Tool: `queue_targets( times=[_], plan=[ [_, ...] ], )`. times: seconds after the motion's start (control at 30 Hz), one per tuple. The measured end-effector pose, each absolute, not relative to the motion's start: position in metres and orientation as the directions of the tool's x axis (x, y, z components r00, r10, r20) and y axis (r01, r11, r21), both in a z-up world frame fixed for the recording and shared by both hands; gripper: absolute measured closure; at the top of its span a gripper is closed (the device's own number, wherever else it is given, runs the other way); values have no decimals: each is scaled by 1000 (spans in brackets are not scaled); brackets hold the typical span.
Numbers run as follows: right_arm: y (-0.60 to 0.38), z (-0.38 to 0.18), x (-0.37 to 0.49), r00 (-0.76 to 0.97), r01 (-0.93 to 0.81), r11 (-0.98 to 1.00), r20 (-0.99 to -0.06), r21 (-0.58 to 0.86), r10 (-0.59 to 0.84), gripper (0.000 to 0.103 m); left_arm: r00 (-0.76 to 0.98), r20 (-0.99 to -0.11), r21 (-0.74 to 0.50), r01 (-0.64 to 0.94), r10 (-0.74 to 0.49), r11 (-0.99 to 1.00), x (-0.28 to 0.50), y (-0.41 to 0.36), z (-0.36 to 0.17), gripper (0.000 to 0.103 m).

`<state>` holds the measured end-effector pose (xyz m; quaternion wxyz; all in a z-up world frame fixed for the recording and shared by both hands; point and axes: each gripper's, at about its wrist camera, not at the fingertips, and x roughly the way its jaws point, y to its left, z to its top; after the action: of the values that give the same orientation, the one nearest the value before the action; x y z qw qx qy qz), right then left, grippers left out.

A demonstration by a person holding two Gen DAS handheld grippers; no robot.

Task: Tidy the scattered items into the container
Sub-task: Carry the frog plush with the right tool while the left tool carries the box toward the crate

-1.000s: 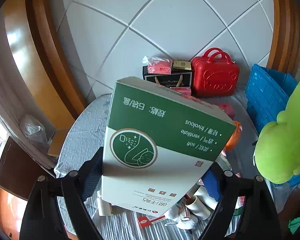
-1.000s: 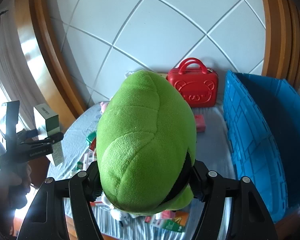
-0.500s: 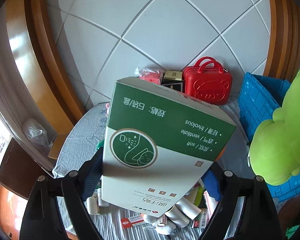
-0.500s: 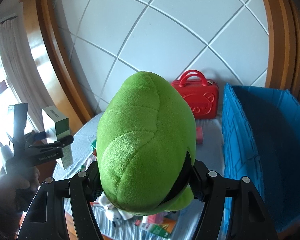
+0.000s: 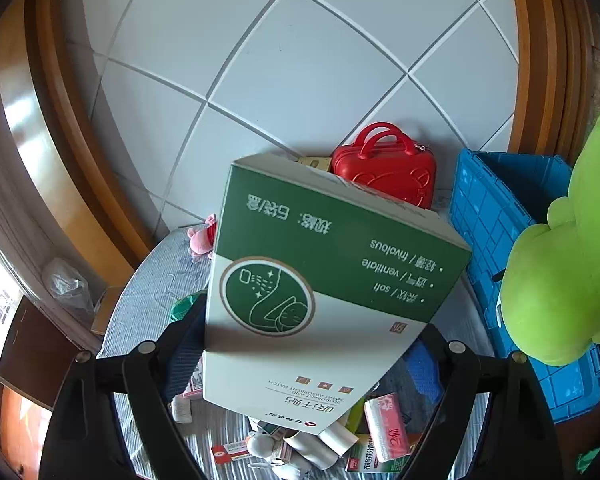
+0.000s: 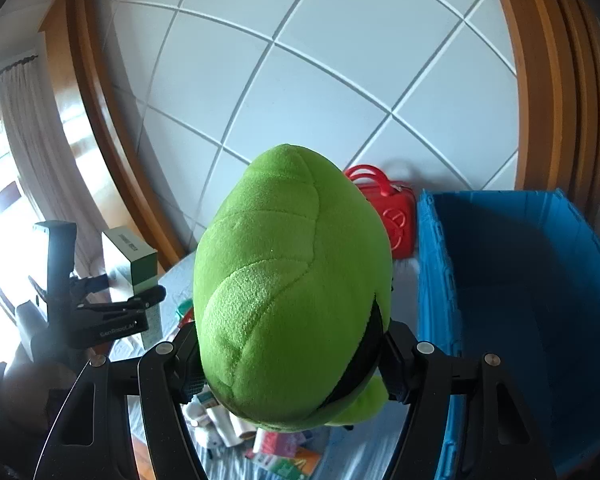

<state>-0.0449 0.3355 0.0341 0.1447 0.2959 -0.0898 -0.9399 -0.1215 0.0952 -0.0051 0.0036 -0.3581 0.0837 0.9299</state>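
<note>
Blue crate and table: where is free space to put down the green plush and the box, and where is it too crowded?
The blue crate shows a bare interior; no item is visible inside. On the table, bare cloth lies along the left edge, between the pink toy and the left gripper. Another strip runs beside the crate wall, before the red case. The near edge under both grippers is crowded with small packages.

Both wrist views look forward and down over the table (image 5: 152, 280), sharing the blue crate (image 6: 520, 280).

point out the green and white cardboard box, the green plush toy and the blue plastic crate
green and white cardboard box (image 5: 320, 280), left wrist view, printed front face
green plush toy (image 6: 288, 288), right wrist view, rounded back
blue plastic crate (image 6: 436, 280), right wrist view, left wall
</note>
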Motion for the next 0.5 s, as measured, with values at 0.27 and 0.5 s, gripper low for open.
queue_targets(
  times=[0.27,0.5],
  plan=[
    [395,45,-45,-818,169,-950,-500,263,-284,35,-756,-654,168,-116,-22,-979,-125,154,3,16],
    [440,49,-40,-842,102,-958,-490,268,-227,34,-760,-649,180,-176,18,-968,-129,204,9,16]
  ],
)
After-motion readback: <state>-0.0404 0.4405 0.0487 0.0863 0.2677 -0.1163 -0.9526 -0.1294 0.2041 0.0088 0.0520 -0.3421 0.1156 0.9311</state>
